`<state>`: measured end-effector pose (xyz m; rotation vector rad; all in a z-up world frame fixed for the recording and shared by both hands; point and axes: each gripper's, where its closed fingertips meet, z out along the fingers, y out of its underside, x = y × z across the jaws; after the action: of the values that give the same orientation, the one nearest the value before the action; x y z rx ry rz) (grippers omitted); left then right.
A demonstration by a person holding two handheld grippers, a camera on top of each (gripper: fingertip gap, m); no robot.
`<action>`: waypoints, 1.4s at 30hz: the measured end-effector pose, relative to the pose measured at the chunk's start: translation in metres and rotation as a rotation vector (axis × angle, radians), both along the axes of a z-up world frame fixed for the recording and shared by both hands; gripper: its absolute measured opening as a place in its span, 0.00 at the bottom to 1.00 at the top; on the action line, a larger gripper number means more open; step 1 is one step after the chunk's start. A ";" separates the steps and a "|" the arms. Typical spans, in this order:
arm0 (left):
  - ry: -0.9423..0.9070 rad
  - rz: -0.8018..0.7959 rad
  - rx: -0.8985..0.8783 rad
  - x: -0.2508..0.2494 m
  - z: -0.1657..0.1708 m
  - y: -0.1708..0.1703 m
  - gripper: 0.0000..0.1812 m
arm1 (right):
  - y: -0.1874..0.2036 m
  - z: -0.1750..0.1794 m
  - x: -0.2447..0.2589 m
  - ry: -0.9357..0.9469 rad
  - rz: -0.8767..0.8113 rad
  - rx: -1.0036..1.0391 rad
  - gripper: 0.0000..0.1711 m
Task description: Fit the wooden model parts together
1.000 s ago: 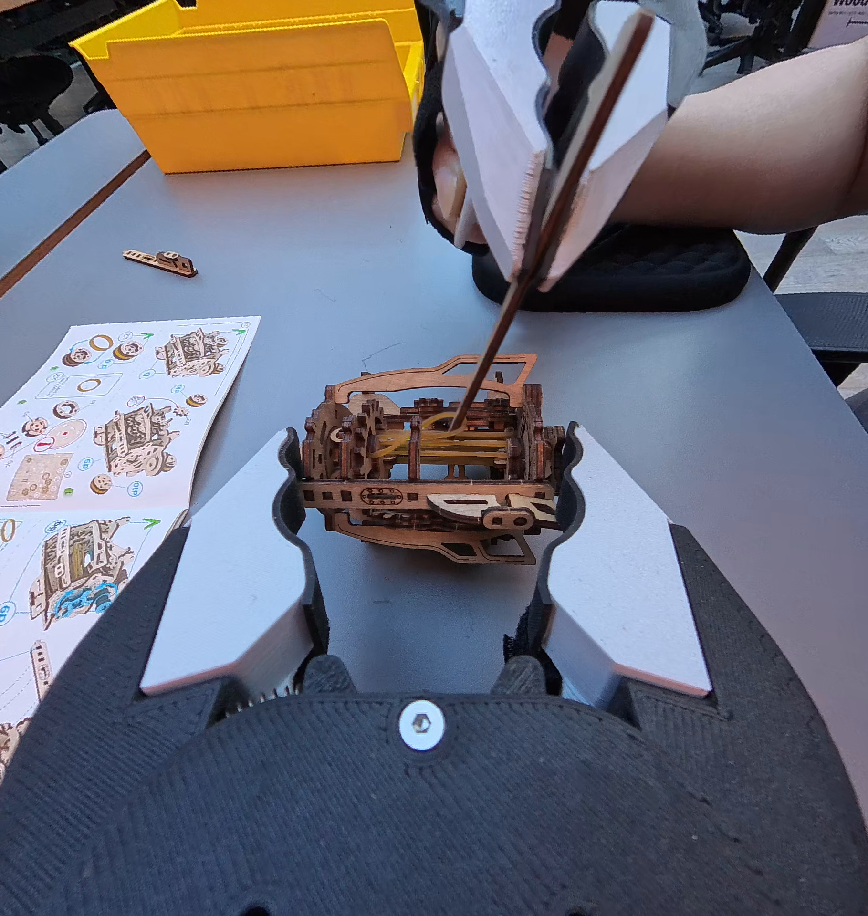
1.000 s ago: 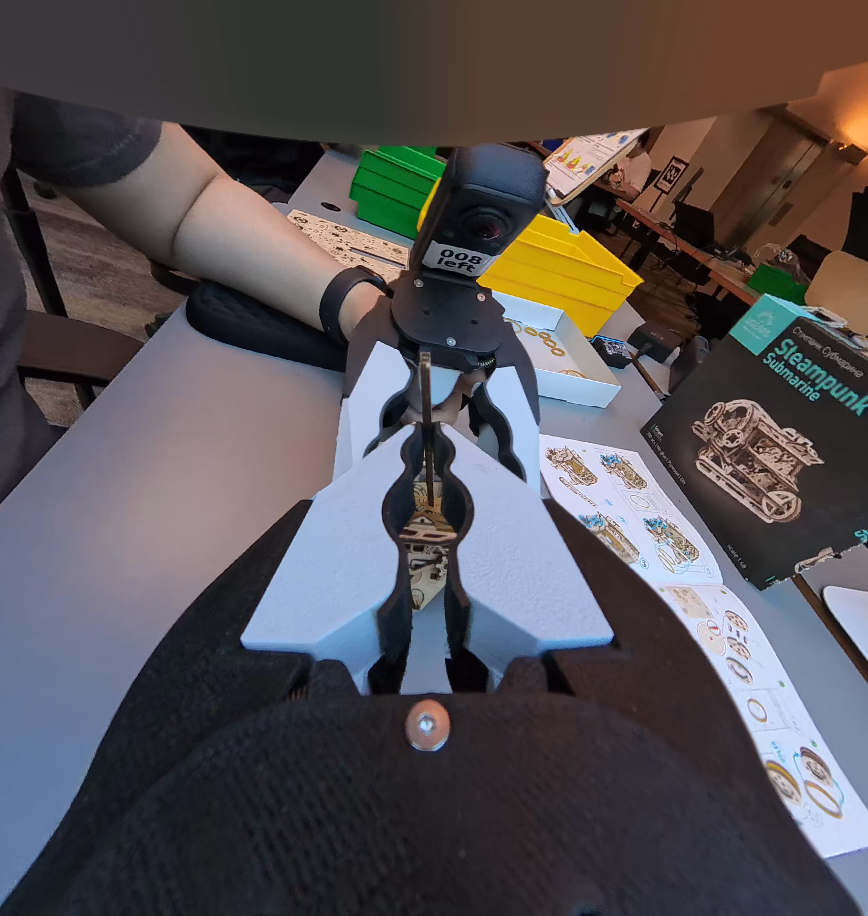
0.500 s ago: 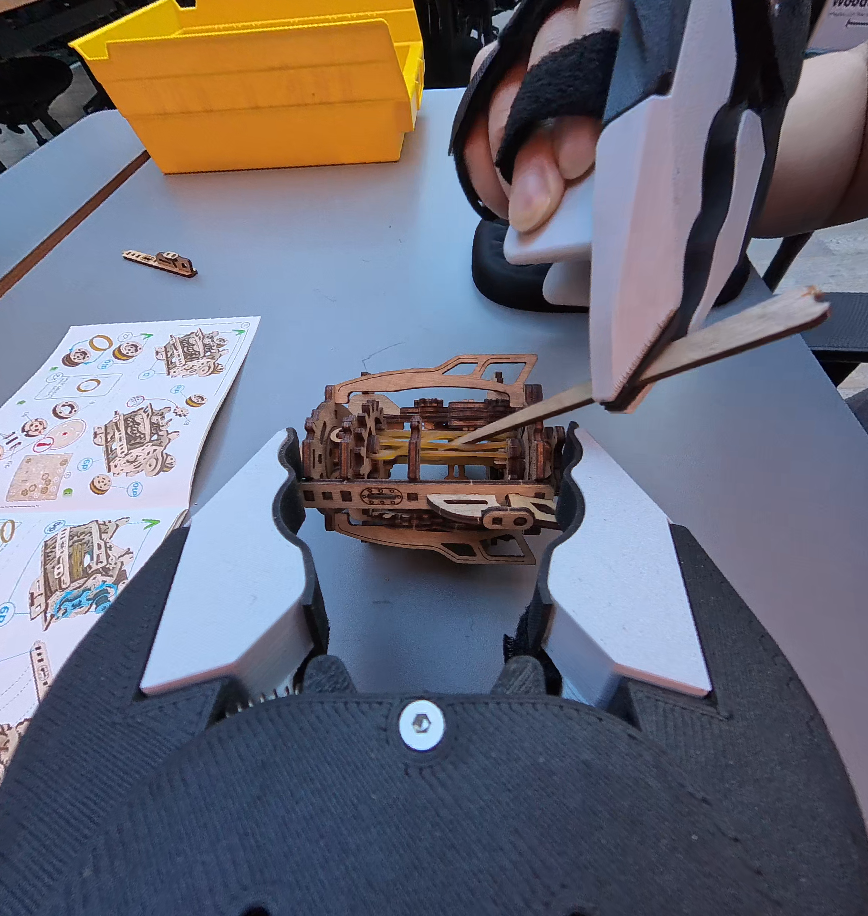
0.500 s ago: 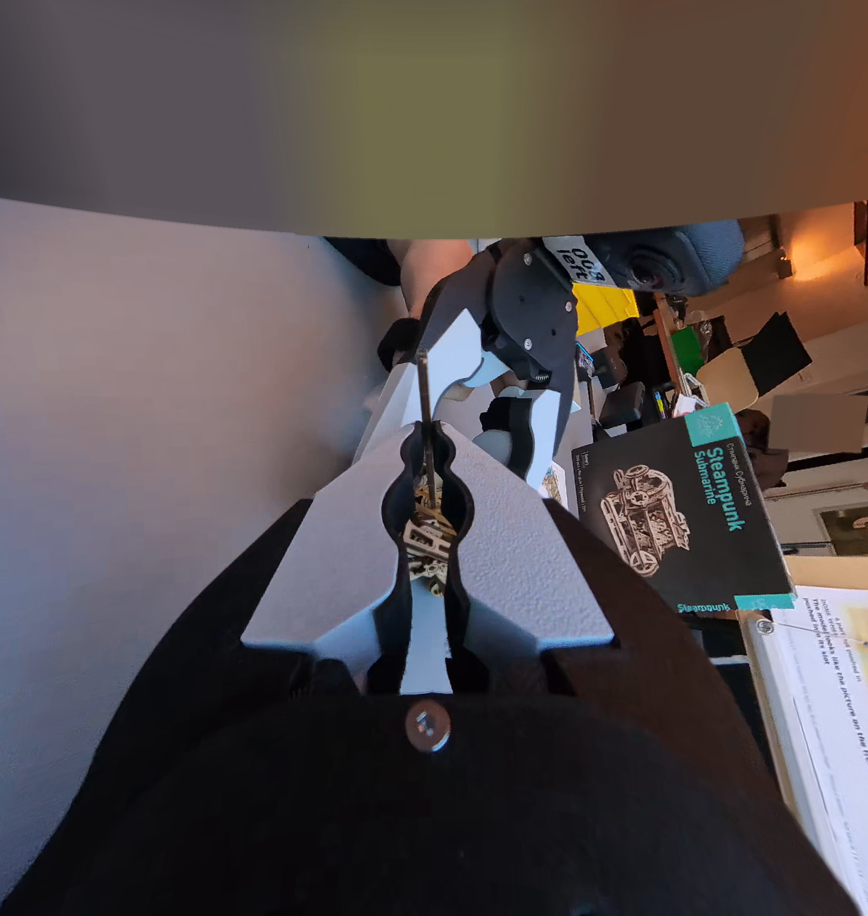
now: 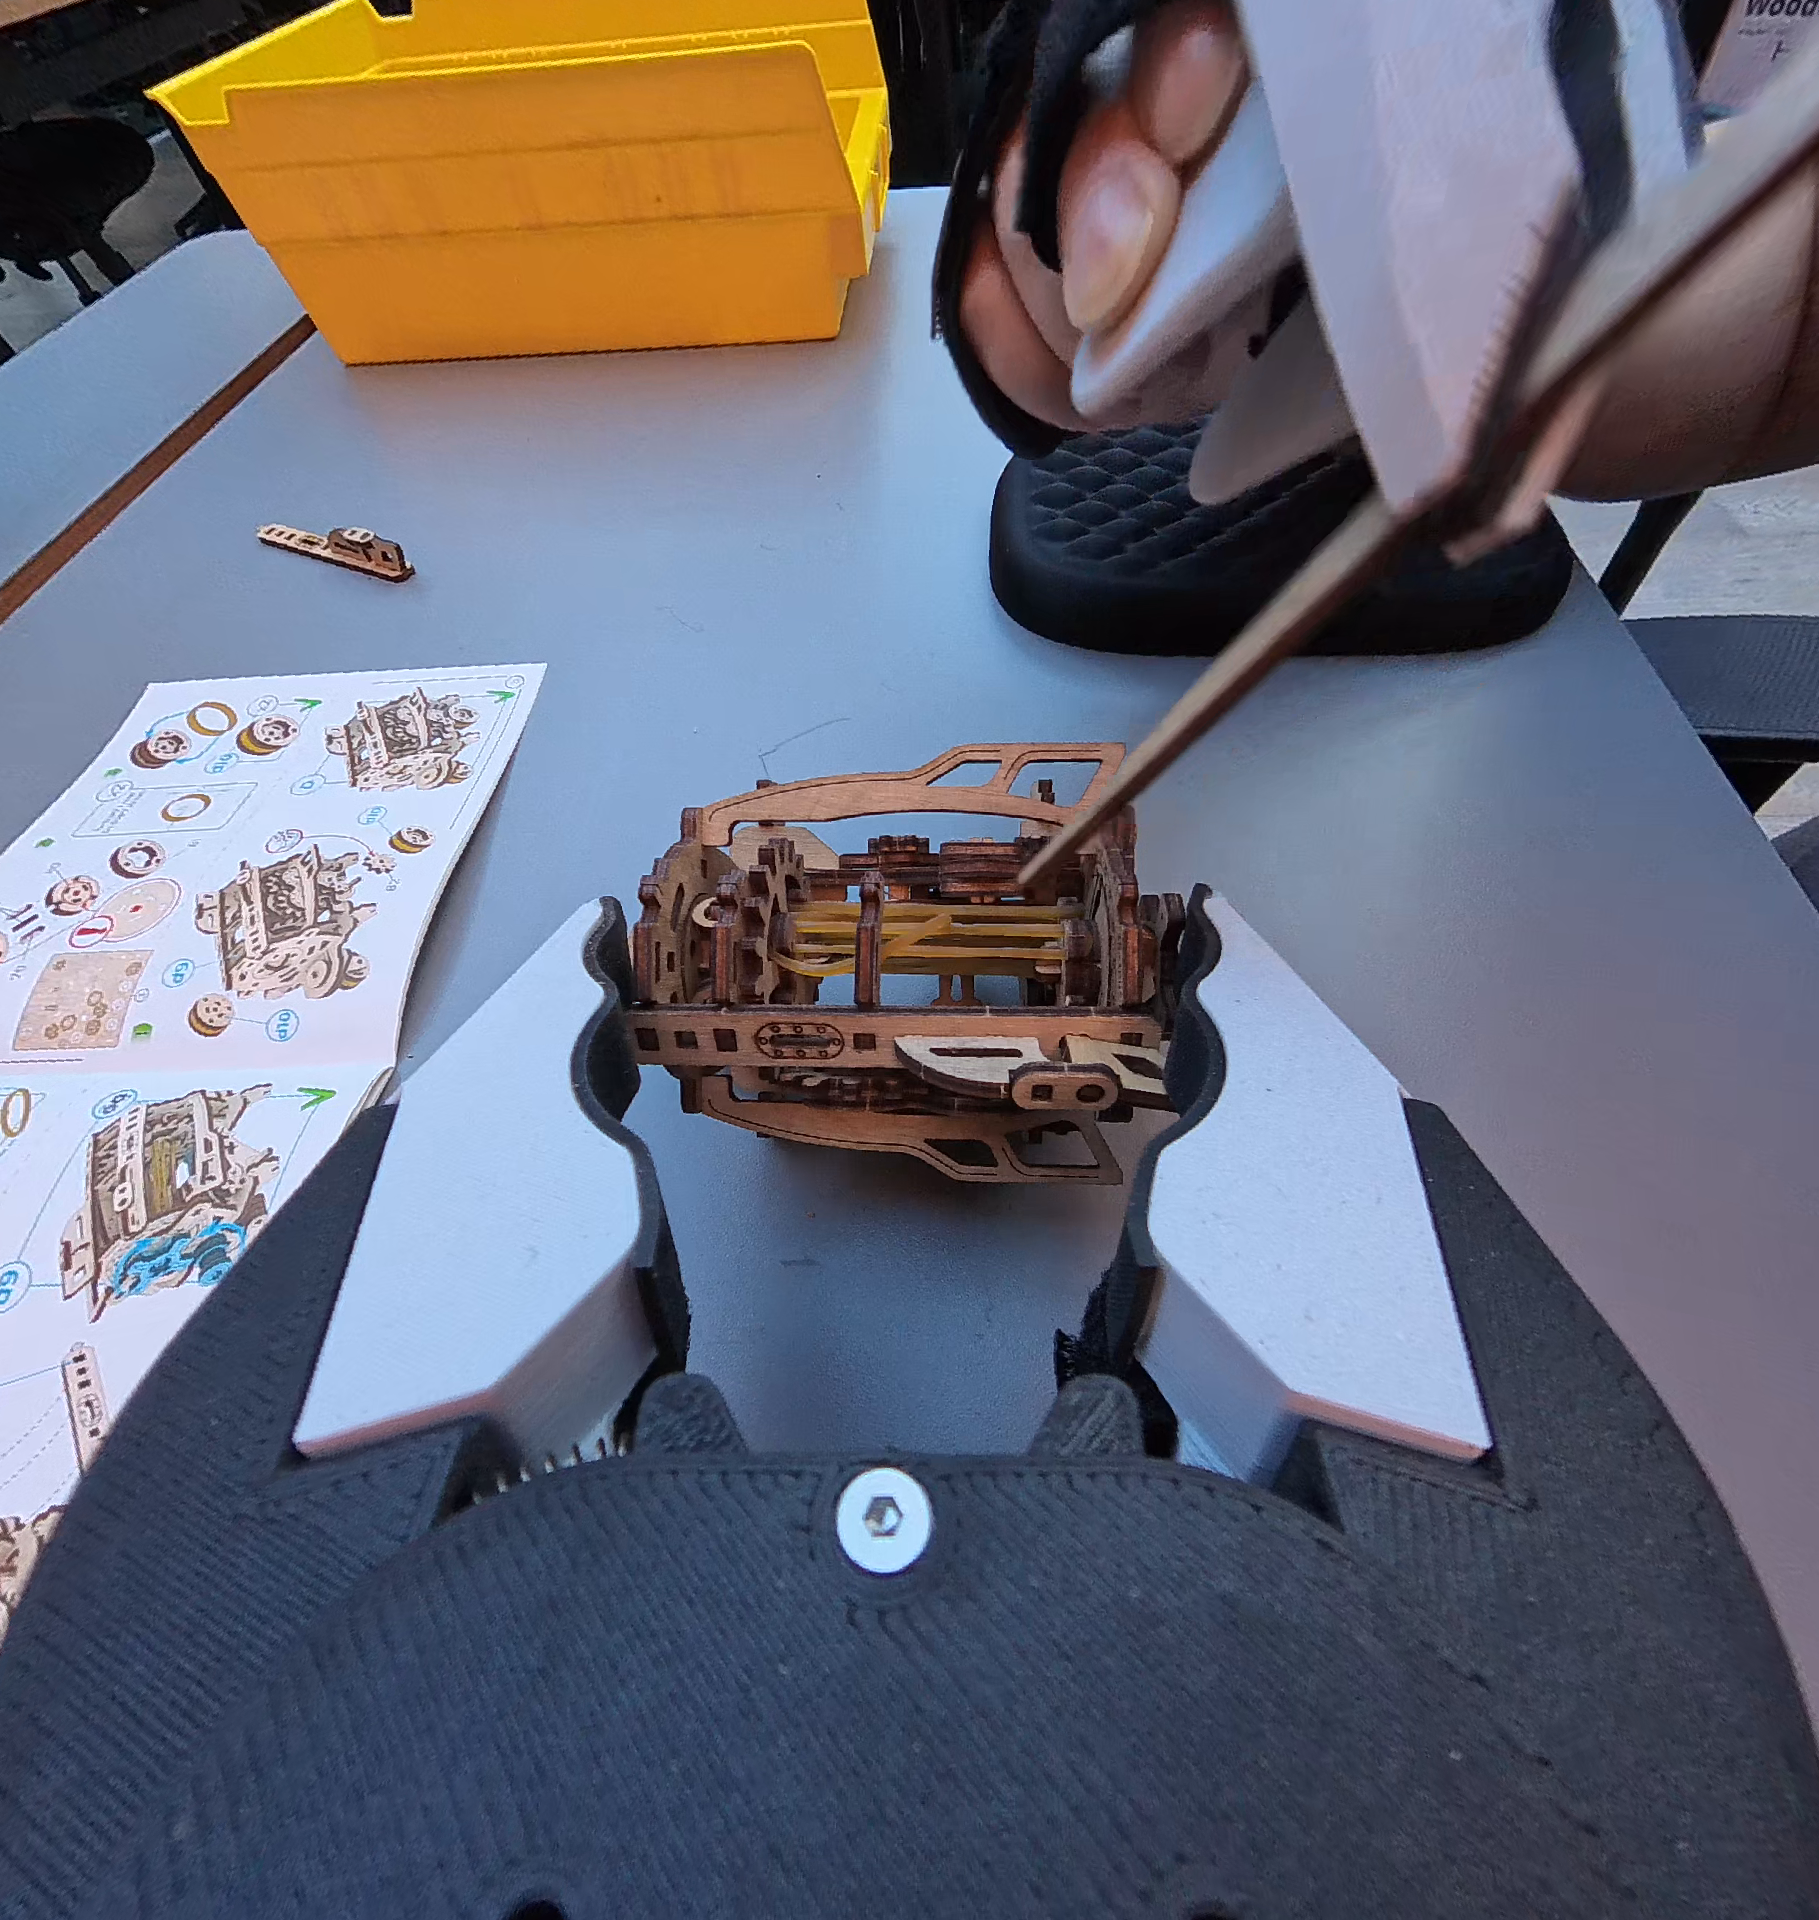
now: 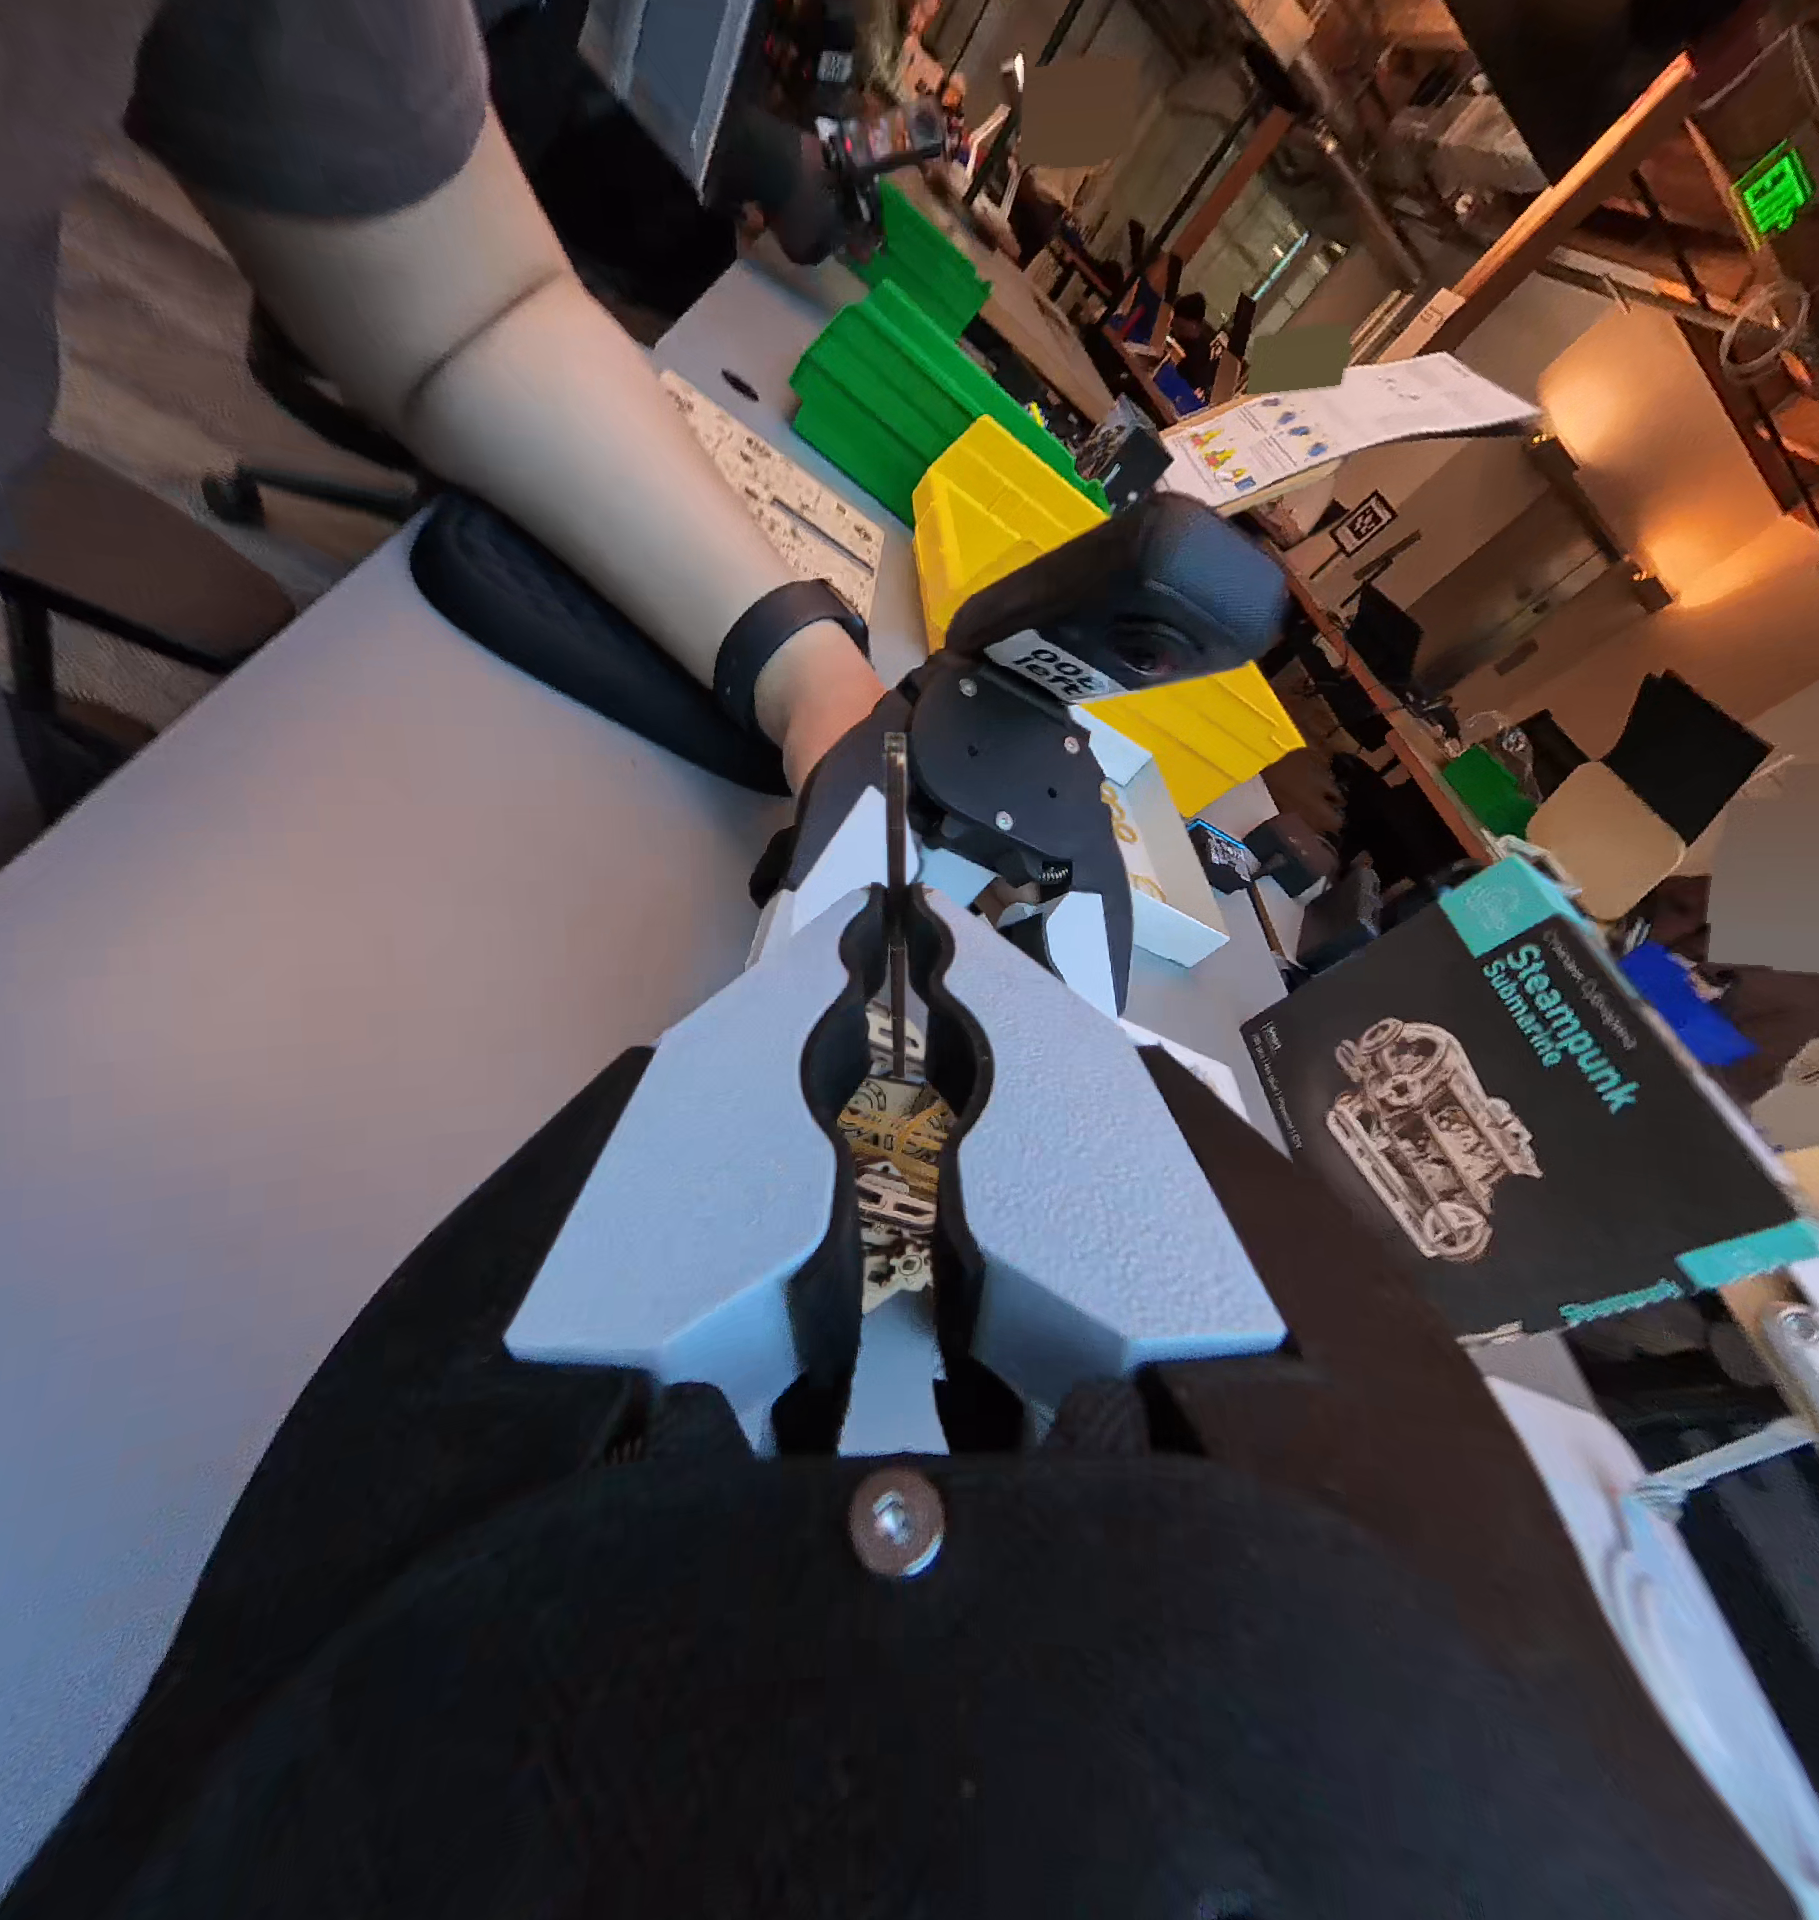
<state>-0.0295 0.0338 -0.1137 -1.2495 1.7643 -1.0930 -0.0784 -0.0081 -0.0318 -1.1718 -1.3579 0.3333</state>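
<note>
The wooden model [image 5: 884,977], a small frame with gears and yellow rubber bands, stands on the grey table [image 5: 676,520]. My left gripper [image 5: 900,935] is shut on it, one finger against each end. My right gripper [image 5: 1445,488] comes in from the upper right, shut on a thin wooden stick [image 5: 1227,675]. The stick slants down and its tip touches the model's top near the right rear. In the right wrist view, the right gripper [image 6: 897,914] pinches the stick [image 6: 894,821]. The model [image 6: 894,1143] shows through the gap between its fingers, with the left gripper [image 6: 1019,831] behind.
An instruction sheet [image 5: 209,883] lies left of the model. A small wooden part [image 5: 339,549] lies beyond it. A yellow bin [image 5: 572,187] stands at the back. A black arm pad [image 5: 1196,551] lies at the right edge. A black box [image 6: 1507,1122] and green bins [image 6: 884,374] stand nearby. Across from one pair of fingers to the other is roughly 10 centimeters.
My right gripper has twisted and lifted. The stick went from steep, to nearly flat, to a diagonal. Its tip moved from the rubber bands to the model's right rear top. The left gripper stayed still.
</note>
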 end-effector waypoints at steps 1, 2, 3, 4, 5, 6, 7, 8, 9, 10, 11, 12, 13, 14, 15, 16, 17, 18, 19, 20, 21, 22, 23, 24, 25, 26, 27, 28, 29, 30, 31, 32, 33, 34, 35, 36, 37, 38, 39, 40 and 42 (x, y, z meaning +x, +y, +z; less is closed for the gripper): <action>0.000 0.000 0.000 0.000 0.000 0.000 0.57 | 0.006 0.003 0.005 0.044 -0.017 -0.047 0.00; 0.001 0.000 0.001 0.000 0.000 0.000 0.57 | 0.015 0.004 0.013 0.089 -0.051 -0.092 0.00; 0.001 0.000 0.001 0.000 0.000 0.000 0.57 | 0.022 0.003 0.019 0.123 -0.069 -0.140 0.00; 0.001 0.000 0.001 0.000 0.000 0.000 0.57 | 0.026 0.002 0.023 0.152 -0.068 -0.195 0.00; 0.001 0.001 0.002 0.000 0.000 0.000 0.57 | 0.029 0.002 0.026 0.191 -0.069 -0.230 0.00; 0.001 0.001 0.002 0.000 0.000 0.000 0.57 | 0.033 0.002 0.028 0.222 -0.070 -0.267 0.00; 0.001 0.000 0.002 0.000 0.000 0.000 0.57 | 0.035 0.002 0.030 0.242 -0.071 -0.299 0.00; 0.001 0.000 0.002 0.000 0.000 0.000 0.57 | 0.037 0.002 0.030 0.257 -0.066 -0.318 0.00; 0.000 0.000 0.002 0.000 0.000 0.000 0.57 | 0.037 0.000 0.030 0.261 -0.056 -0.350 0.00; 0.001 0.000 0.003 0.000 0.000 0.000 0.57 | 0.038 -0.003 0.029 0.264 -0.052 -0.377 0.00; 0.001 -0.001 0.002 0.000 0.000 0.000 0.57 | 0.040 -0.004 0.030 0.270 -0.056 -0.393 0.00; 0.000 -0.001 0.002 0.000 0.000 0.000 0.57 | 0.040 -0.006 0.029 0.275 -0.051 -0.411 0.00; 0.000 -0.001 0.002 0.000 0.000 0.000 0.57 | 0.040 -0.007 0.028 0.280 -0.040 -0.429 0.00; 0.001 -0.001 0.002 0.000 0.000 0.000 0.57 | 0.040 -0.007 0.028 0.289 -0.032 -0.443 0.00; 0.000 -0.001 0.002 0.000 0.000 0.000 0.57 | 0.040 -0.005 0.027 0.303 -0.023 -0.448 0.00; 0.000 -0.001 0.002 0.000 0.000 0.000 0.57 | 0.040 -0.004 0.027 0.310 -0.015 -0.462 0.00; 0.000 -0.001 0.002 0.000 0.000 0.000 0.57 | 0.040 -0.005 0.027 0.309 -0.011 -0.486 0.00; 0.000 -0.002 0.002 0.000 0.000 0.000 0.57 | 0.041 -0.006 0.026 0.310 -0.004 -0.507 0.00; 0.000 -0.002 0.002 0.000 0.000 0.000 0.57 | 0.041 -0.008 0.026 0.312 0.008 -0.537 0.00; 0.000 -0.002 0.002 0.000 0.000 0.000 0.57 | 0.042 -0.009 0.026 0.320 0.017 -0.562 0.00; 0.000 -0.002 0.002 0.000 0.000 0.000 0.57 | 0.043 -0.009 0.026 0.327 0.026 -0.584 0.00; 0.000 -0.002 0.002 0.000 0.000 0.000 0.57 | 0.044 -0.008 0.027 0.339 0.037 -0.596 0.00; 0.000 -0.002 0.002 0.000 0.000 0.000 0.57 | 0.044 -0.007 0.027 0.348 0.050 -0.612 0.00; 0.000 -0.002 0.002 0.000 0.000 0.000 0.57 | 0.045 -0.006 0.027 0.352 0.061 -0.639 0.00; 0.000 -0.002 0.002 0.000 0.000 0.000 0.57 | 0.047 -0.007 0.028 0.352 0.062 -0.664 0.00; 0.000 -0.002 0.001 0.000 0.000 0.000 0.57 | 0.049 -0.008 0.028 0.355 0.063 -0.683 0.00; 0.000 -0.002 0.002 0.000 0.000 0.000 0.57 | 0.050 -0.010 0.028 0.351 0.073 -0.720 0.00; 0.000 -0.002 0.002 0.000 0.000 0.000 0.57 | 0.051 -0.013 0.027 0.343 0.076 -0.755 0.00; 0.000 -0.003 0.002 0.000 0.000 0.000 0.57 | 0.053 -0.015 0.027 0.345 0.074 -0.766 0.00; 0.000 -0.003 0.002 0.000 0.000 0.000 0.57 | 0.053 -0.016 0.026 0.350 0.083 -0.791 0.00; 0.000 -0.003 0.004 0.000 0.000 -0.001 0.57 | 0.053 -0.017 0.025 0.356 0.086 -0.815 0.00; 0.000 -0.003 0.005 0.000 0.000 -0.001 0.57 | 0.053 -0.017 0.024 0.361 0.083 -0.817 0.00; -0.002 -0.004 0.008 0.000 0.000 -0.001 0.57 | 0.052 -0.016 0.023 0.363 0.085 -0.817 0.00; -0.003 -0.005 0.012 0.000 0.000 -0.001 0.57 | 0.051 -0.015 0.023 0.360 0.087 -0.811 0.00; -0.004 -0.007 0.017 0.000 0.000 -0.001 0.57 | 0.049 -0.013 0.022 0.356 0.086 -0.798 0.00; -0.004 -0.007 0.021 0.000 0.000 -0.002 0.57 | 0.047 -0.012 0.021 0.348 0.080 -0.787 0.00; -0.004 -0.006 0.023 0.000 0.000 -0.002 0.57 | 0.046 -0.012 0.021 0.338 0.073 -0.776 0.00; -0.005 -0.006 0.024 0.001 0.000 -0.002 0.57 | 0.045 -0.012 0.020 0.332 0.067 -0.770 0.00; -0.005 -0.007 0.026 0.000 0.001 -0.002 0.57 | 0.044 -0.012 0.020 0.335 0.063 -0.772 0.00; -0.005 -0.007 0.027 0.001 0.001 -0.002 0.57 | 0.043 -0.011 0.019 0.340 0.065 -0.784 0.00; -0.005 -0.007 0.032 0.000 0.001 -0.002 0.57 | 0.042 -0.012 0.018 0.347 0.064 -0.806 0.00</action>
<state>-0.0291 0.0315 -0.1131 -1.2213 1.7769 -1.0664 -0.0600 0.0338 -0.0438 -1.6214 -0.9621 1.1489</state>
